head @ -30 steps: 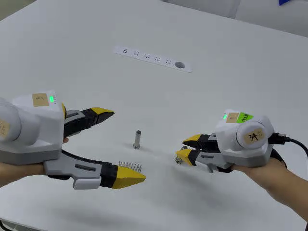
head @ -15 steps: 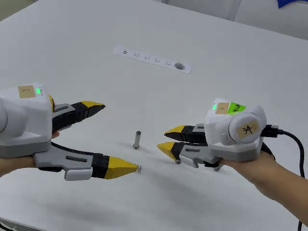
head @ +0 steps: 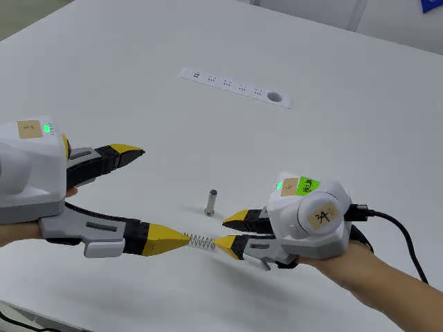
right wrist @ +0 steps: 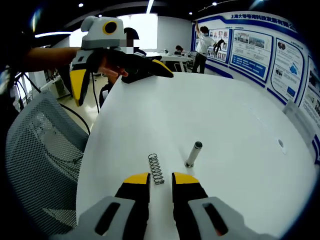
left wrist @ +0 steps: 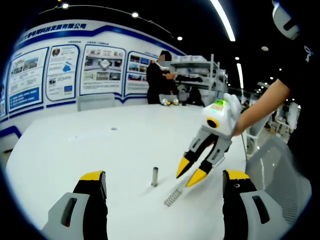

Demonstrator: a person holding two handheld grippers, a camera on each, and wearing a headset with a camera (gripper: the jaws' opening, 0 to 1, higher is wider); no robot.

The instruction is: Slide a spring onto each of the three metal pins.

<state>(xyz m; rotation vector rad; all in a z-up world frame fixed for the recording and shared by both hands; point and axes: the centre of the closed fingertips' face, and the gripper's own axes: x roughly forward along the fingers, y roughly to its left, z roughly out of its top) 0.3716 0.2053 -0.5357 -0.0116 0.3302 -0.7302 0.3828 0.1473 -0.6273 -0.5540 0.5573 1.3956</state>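
A single upright metal pin stands on the white table. A loose spring lies flat just in front of it. My left gripper is wide open, and its lower tip rests just left of the spring. My right gripper points at the spring's other end, its jaws a narrow gap apart with nothing between them. In the right gripper view, the spring lies just ahead of the tips, with the pin to its right. The left gripper view shows the spring, the pin and the right gripper.
A white power strip lies flat at the far side of the table. A black cable trails from the right gripper. A mesh chair stands beside the table's edge. People stand in the background beyond the table.
My right gripper has moved left and nearer, from the pin's right to the spring's end. The left gripper stays wide open and has drifted slightly left, uncovering the spring.
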